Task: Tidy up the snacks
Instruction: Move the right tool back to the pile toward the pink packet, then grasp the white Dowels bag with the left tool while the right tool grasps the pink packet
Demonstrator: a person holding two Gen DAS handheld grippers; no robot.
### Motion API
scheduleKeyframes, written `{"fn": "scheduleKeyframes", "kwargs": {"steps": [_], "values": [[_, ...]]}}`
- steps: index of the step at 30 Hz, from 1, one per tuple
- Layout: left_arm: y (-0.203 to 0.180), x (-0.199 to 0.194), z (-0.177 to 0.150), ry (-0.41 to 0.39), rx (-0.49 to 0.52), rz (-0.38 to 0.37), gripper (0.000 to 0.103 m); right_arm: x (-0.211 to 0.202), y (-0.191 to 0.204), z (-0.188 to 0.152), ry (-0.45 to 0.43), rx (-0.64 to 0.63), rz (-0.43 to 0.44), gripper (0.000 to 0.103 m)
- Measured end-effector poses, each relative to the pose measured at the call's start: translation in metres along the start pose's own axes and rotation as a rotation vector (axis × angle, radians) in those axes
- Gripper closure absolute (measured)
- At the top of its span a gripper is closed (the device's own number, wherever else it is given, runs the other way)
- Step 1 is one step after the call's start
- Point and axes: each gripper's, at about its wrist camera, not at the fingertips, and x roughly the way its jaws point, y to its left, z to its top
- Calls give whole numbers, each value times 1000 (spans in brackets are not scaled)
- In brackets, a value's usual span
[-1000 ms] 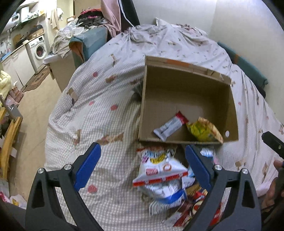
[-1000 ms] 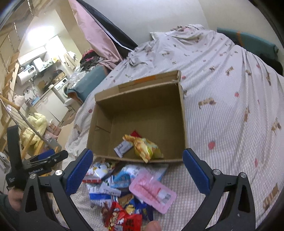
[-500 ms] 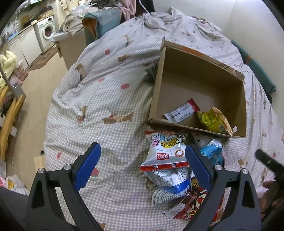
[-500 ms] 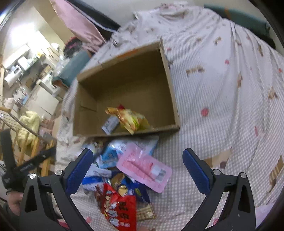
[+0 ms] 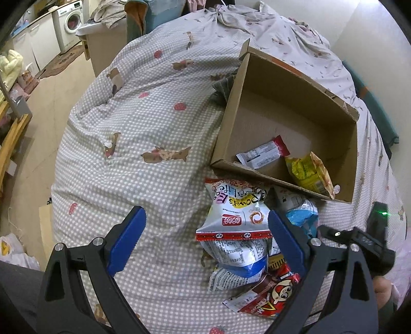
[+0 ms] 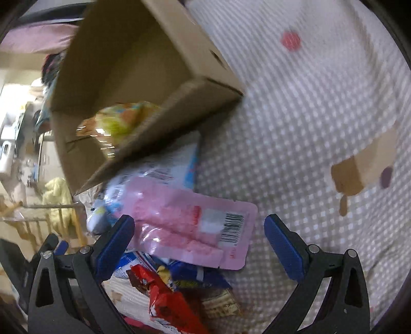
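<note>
A cardboard box (image 5: pixel 228 118) lies on the checked bed cover; inside it rest a white-and-red bar wrapper (image 5: pixel 262 152) and a yellow snack bag (image 5: pixel 308 174). In front of the box is a heap of snack packets, topped by a white bag (image 5: pixel 233 215) with a red strip, with a red packet (image 5: pixel 272 295) below it. My left gripper (image 5: pixel 205 236) hangs open above the heap's left edge. My right gripper (image 6: pixel 197 241) is open low over a pink packet (image 6: pixel 190 226), which lies between its fingers. The box (image 6: pixel 143 64) and red packet (image 6: pixel 167 303) show there too, blurred.
The bed cover (image 5: pixel 143 133) spreads wide left of the box and drops off at its left edge to the floor (image 5: pixel 43 108). A washing machine (image 5: pixel 70 18) and cabinets stand far left. The right gripper's body (image 5: pixel 370 244) sits at the heap's right side.
Both grippers have come down and closer to the snack heap. The right one has dropped sharply, so the pink packet now fills the space between its open fingers.
</note>
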Motion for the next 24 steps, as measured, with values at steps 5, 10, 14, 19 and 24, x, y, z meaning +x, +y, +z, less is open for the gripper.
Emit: {"fn": "scheduleKeyframes", "kwargs": {"steps": [5,10,14,19,24], "values": [[-2,4,2,10,-10,-10,9,12,0,0,20,-5,-5,0],[-4,3,3,9,-5,-13,9,2,-5,1,-10,-35,-38,44],[0,4,3,9,-18,-7,9,-6,-15,-1,-34,-54,-73,99],[4,4,3,14,-34,-4,9,-42,-15,-2,-182,-115,-174,103],[4,3,3,10,-32,-3,9,-43,27,-7,-173,-313,-161,90]]}}
